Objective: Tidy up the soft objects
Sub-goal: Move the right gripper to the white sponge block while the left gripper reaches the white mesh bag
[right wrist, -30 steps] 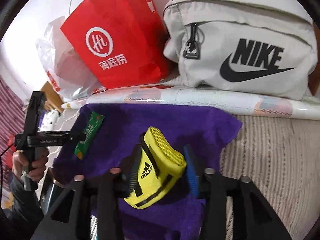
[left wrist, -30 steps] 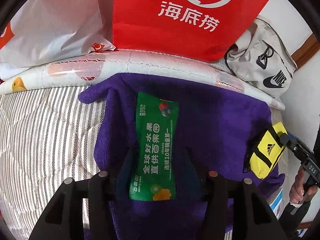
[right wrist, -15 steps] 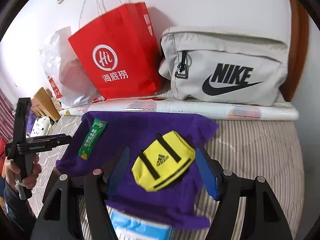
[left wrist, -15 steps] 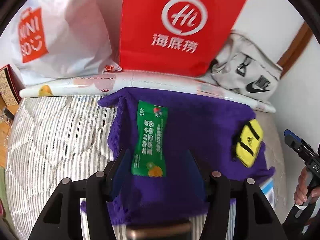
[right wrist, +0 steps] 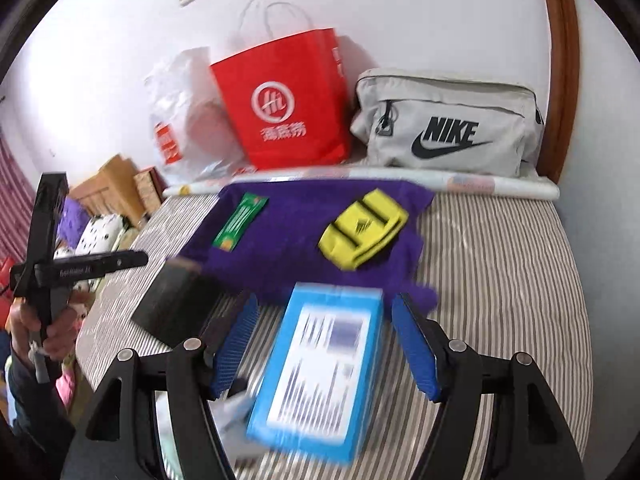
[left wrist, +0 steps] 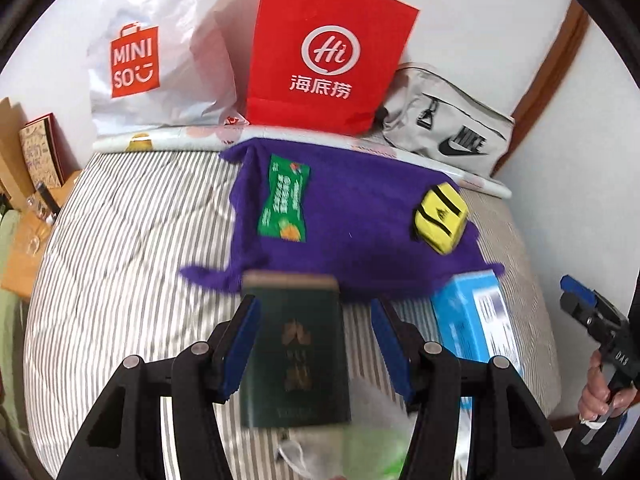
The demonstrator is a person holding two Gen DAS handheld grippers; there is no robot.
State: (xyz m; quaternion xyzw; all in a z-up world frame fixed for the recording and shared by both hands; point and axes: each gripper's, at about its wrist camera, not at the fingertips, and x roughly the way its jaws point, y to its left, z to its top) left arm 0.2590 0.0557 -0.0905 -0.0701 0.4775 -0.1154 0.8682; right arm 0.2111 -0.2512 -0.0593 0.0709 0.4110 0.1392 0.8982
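Both claws are pulling back from the purple towel (left wrist: 360, 216) | yellow pouch (right wrist: 362, 232) and green packet (left wrist: 285, 204) are lying released on it, near bed's head edge | left claw (left wrist: 316, 344) open, right claw (right wrist: 326, 344) just opening wider, gripping nothing | next: choosing another soft item

Against the white wall stands a red paper carrier bag (left wrist: 328, 60) with a white round logo, touching a crinkled white plastic Miniso bag (left wrist: 160, 60) on one side and a pale grey fabric Nike pouch (right wrist: 448, 124) on the other. In front of them runs a rolled printed sheet (right wrist: 500, 186) across the striped quilted mattress (left wrist: 132, 240). Cardboard boxes (right wrist: 116, 188) sit beyond the bed's edge.
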